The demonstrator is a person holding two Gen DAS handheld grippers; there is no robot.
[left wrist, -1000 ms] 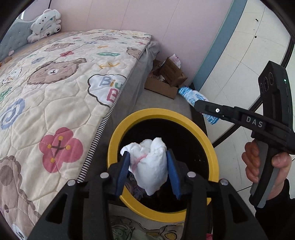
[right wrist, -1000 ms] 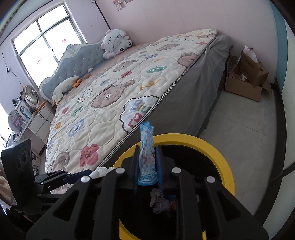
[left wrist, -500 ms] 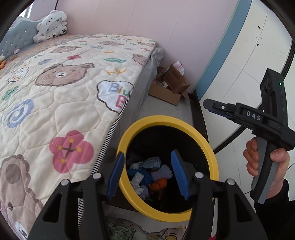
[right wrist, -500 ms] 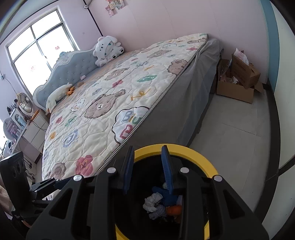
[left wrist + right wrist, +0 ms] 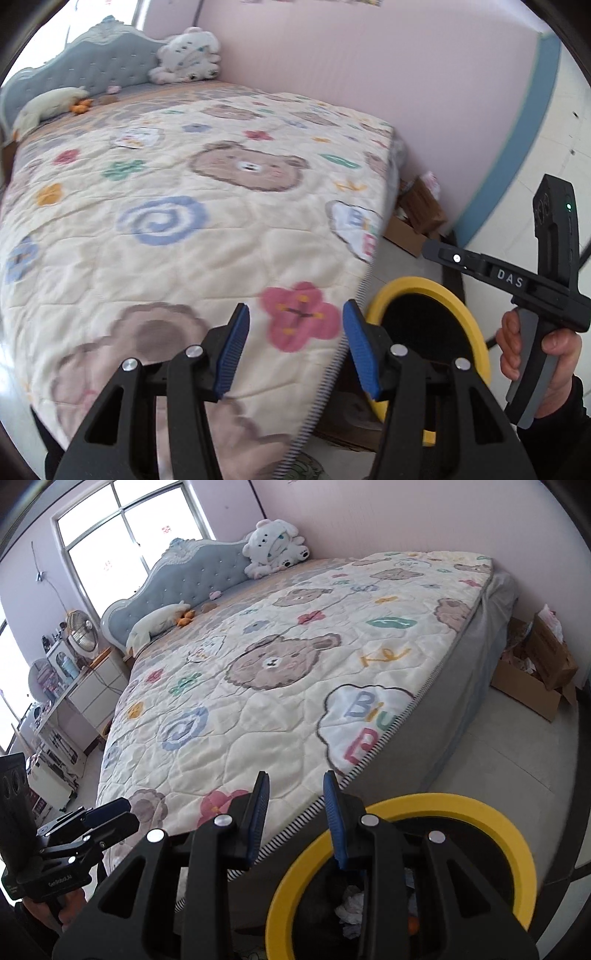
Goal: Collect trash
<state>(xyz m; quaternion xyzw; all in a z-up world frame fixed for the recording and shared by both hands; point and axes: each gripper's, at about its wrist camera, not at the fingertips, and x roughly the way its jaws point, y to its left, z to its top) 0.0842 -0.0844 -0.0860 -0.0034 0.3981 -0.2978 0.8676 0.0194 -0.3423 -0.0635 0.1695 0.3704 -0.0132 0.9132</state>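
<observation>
Left wrist view: the left gripper (image 5: 295, 347) hangs over the corner of the quilted bed (image 5: 192, 206), its blue pads (image 5: 232, 354) parted with nothing between them; it is released. The bin (image 5: 413, 291), black inside with a yellow rim, sits on the floor at about 4 o'clock from the gripper, hard against the bed's side. Its near rim and most of its interior are hidden behind the gripper's right finger, so the contents cannot be made out here. This view is motion-blurred, and the quilt's print is soft. At 3 o'clock a hand (image 5: 535, 354) grips the handle of the right gripper (image 5: 439, 253), seen side-on; its jaws cannot be judged from this angle. A cardboard box (image 5: 417, 214) by the pink wall is partly cut off by the bed corner.

Right wrist view: the right gripper (image 5: 295, 812) is likewise released, pads apart and empty. The bin (image 5: 443, 805) lies at 5 o'clock, mouth facing up, its rim a flattened oval with the long axis running from 8 to 2 o'clock. Crumpled trash (image 5: 351, 904) lies inside, only partly visible between the gripper's arms, and single pieces cannot be told apart. At 8 o'clock the left gripper (image 5: 110, 812) shows, its holder's hand mostly cut off by the frame edge.
</observation>
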